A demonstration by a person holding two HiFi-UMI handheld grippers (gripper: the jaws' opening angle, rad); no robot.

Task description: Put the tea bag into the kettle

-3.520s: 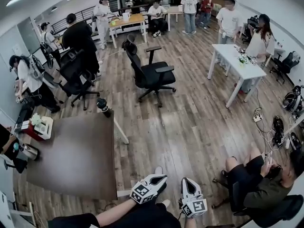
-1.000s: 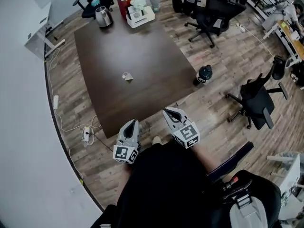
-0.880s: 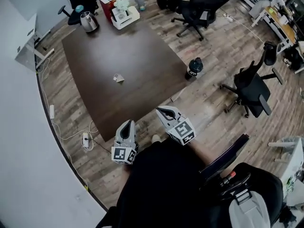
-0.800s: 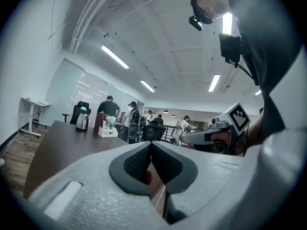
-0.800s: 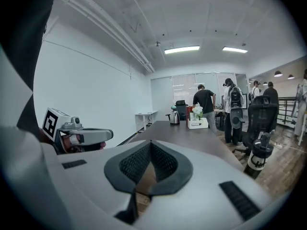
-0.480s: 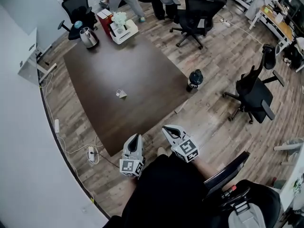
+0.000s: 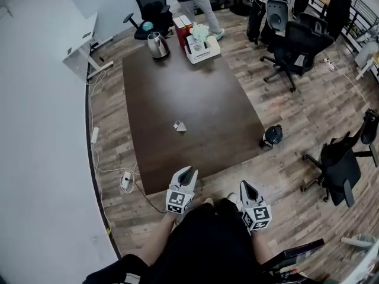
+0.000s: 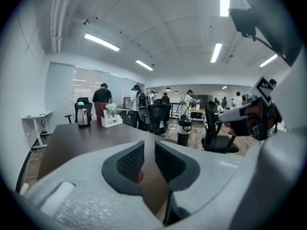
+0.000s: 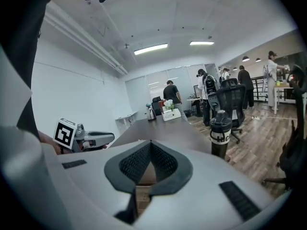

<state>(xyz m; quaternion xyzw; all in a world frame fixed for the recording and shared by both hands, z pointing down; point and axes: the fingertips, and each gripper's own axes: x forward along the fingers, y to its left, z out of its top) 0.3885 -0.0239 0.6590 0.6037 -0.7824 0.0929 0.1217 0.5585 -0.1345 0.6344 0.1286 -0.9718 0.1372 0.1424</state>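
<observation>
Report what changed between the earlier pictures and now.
The person turned from the open room to face the dark table at its near edge. The jaws of the left hand-held gripper have just been opening slightly, nothing between them; the right hand-held gripper is shut and empty. Nothing grasped or released. The tea bag stays mid-table, the kettle at the far end.

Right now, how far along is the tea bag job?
Nothing is done yet: the tea bag lies on the table, far from the kettle. In hand: nothing; the left gripper, jaws just opening, and the shut right gripper are empty, short of the bag. Left: reach, pick, drop in.
</observation>
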